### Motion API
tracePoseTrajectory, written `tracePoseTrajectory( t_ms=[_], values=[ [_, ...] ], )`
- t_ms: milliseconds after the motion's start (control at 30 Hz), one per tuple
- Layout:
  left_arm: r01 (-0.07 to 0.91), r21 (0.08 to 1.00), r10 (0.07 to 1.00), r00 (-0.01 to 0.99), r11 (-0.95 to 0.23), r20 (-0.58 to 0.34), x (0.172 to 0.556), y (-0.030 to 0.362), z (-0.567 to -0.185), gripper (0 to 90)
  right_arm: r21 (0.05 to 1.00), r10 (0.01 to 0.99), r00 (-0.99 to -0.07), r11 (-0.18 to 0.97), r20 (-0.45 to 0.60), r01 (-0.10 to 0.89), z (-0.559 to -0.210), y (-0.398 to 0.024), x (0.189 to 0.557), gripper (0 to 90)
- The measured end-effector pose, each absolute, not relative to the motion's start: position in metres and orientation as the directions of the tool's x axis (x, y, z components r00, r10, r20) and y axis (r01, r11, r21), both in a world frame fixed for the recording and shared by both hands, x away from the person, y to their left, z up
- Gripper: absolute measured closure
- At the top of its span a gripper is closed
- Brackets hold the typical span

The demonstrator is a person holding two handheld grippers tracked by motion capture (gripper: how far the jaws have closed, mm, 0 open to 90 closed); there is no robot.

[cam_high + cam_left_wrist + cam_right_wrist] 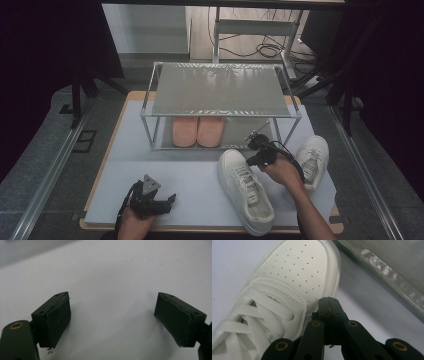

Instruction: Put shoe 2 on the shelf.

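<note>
A white lace-up sneaker point(246, 190) lies on the pale mat point(175, 170), toe toward the rack; its perforated toe point(299, 267) shows close up. My right gripper point(255, 150) point(329, 302) is shut, its jaws pressed together with nothing between them, right beside the sneaker's toe side. A second white sneaker point(312, 160) lies to the right of that hand. My left gripper point(167, 202) point(112, 320) rests low over the bare mat near the front edge, open, its pads point(58, 320) wide apart.
A two-tier metal shoe rack point(220, 90) stands at the back of the mat, its lower shelf edge point(387, 272) near my right gripper. A pair of pink slippers point(198, 131) sits on the lower shelf. Cables lie on the floor behind.
</note>
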State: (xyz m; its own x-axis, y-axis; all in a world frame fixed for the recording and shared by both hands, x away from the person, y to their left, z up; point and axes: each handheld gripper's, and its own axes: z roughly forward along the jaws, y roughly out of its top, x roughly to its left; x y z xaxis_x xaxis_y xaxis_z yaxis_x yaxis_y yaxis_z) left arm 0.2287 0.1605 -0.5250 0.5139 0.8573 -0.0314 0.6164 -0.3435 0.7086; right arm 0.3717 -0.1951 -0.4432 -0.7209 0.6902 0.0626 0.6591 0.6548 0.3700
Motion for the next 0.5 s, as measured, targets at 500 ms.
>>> tracePoseTrajectory(
  t_ms=[500],
  values=[
    [0.616,0.709,0.858,0.513,-0.343,-0.031,0.229,0.160,-0.525,13.6,0.369,0.632,-0.773,0.707,0.052,0.603,-0.444,-0.155,0.369,90.0]
  ],
)
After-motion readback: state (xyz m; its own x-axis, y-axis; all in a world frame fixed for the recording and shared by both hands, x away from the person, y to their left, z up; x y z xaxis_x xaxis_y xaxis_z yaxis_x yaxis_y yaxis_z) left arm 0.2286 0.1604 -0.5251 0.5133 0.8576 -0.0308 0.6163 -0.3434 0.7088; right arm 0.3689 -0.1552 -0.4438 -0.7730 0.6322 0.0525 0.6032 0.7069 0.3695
